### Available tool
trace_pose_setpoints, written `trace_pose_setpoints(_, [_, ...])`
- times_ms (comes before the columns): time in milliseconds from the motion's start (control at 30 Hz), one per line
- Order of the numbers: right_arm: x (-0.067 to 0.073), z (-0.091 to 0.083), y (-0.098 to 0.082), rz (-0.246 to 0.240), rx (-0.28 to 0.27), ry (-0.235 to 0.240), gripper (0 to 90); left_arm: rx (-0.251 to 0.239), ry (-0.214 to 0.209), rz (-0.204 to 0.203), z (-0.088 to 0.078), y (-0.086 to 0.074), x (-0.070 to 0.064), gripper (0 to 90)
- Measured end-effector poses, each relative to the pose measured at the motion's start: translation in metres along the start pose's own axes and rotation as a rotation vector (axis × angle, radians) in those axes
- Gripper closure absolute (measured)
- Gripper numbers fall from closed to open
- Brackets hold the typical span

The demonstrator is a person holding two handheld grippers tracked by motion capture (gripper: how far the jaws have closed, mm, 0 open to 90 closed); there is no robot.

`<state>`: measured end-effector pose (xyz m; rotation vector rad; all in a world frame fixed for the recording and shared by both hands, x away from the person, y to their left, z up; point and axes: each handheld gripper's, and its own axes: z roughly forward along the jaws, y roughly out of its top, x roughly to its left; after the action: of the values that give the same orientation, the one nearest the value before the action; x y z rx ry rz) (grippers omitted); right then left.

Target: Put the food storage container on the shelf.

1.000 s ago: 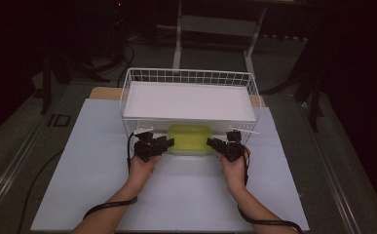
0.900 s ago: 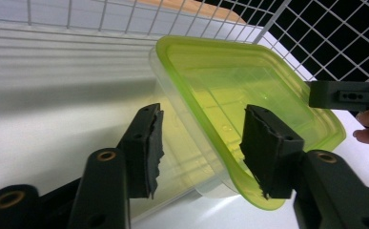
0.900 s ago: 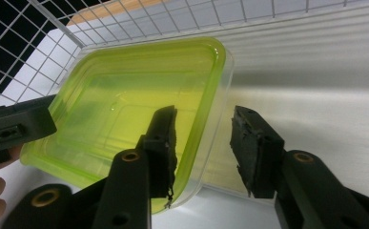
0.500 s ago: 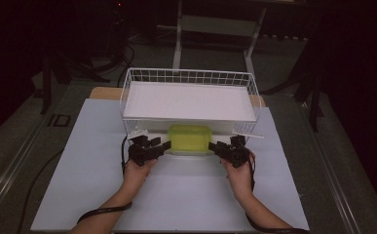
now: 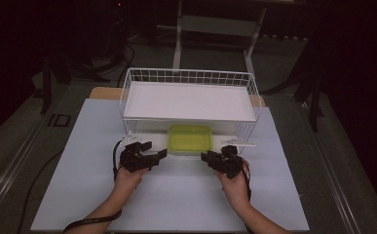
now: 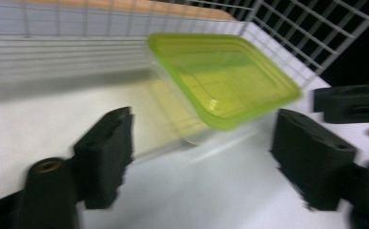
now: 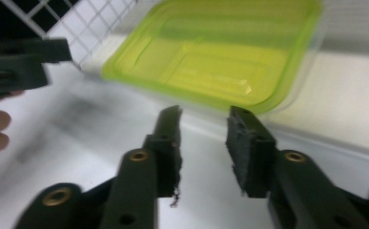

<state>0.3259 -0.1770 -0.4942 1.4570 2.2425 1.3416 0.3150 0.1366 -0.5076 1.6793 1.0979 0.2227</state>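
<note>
Notably, both tools sat empty on the near side of the container. Left tool (image 5: 149,157): jaws spread wide, nothing between them, pointing toward the container's left end. Right tool (image 5: 214,158): jaws parted by a narrower gap, also gripping nothing, aimed at its right end. Green-lidded container (image 5: 190,139) rested flat on the white surface (image 5: 176,195), touching neither tool, mid-width and tucked against the near wall of the wire basket (image 5: 188,77) at the far edge. Judged: the flanking positions suit a two-sided hold on the container.
</note>
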Motion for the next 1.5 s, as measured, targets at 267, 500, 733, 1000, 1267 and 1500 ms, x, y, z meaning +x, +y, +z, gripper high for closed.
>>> trace_pose_setpoints(267, [0.016, 0.02, -0.007, -0.086, 0.053, -0.025, 90.0, -0.008, -0.088, 0.029, -0.012, -0.007, -0.004, 1.7])
trace_pose_setpoints(500, [0.017, 0.034, -0.004, -0.087, 0.07, -0.042, 90.0, -0.029, -0.066, 0.051, -0.026, -0.014, -0.008, 1.7])
trace_pose_setpoints(733, [0.009, 0.047, 0.004, -0.076, 0.059, -0.066, 90.0, -0.05, -0.006, 0.116, -0.044, -0.019, -0.012, 1.7])
trace_pose_setpoints(1000, [0.009, 0.061, 0.013, -0.072, 0.038, -0.083, 90.0, -0.06, 0.003, 0.129, -0.052, -0.023, -0.011, 1.7])
trace_pose_setpoints(1267, [0.009, 0.077, 0.024, -0.049, 0.011, -0.093, 90.0, -0.056, 0.015, 0.15, -0.049, -0.026, -0.01, 1.7])
trace_pose_setpoints(1500, [0.008, 0.087, 0.029, -0.037, -0.001, -0.104, 90.0, -0.065, 0.02, 0.146, -0.049, -0.028, -0.008, 1.6])
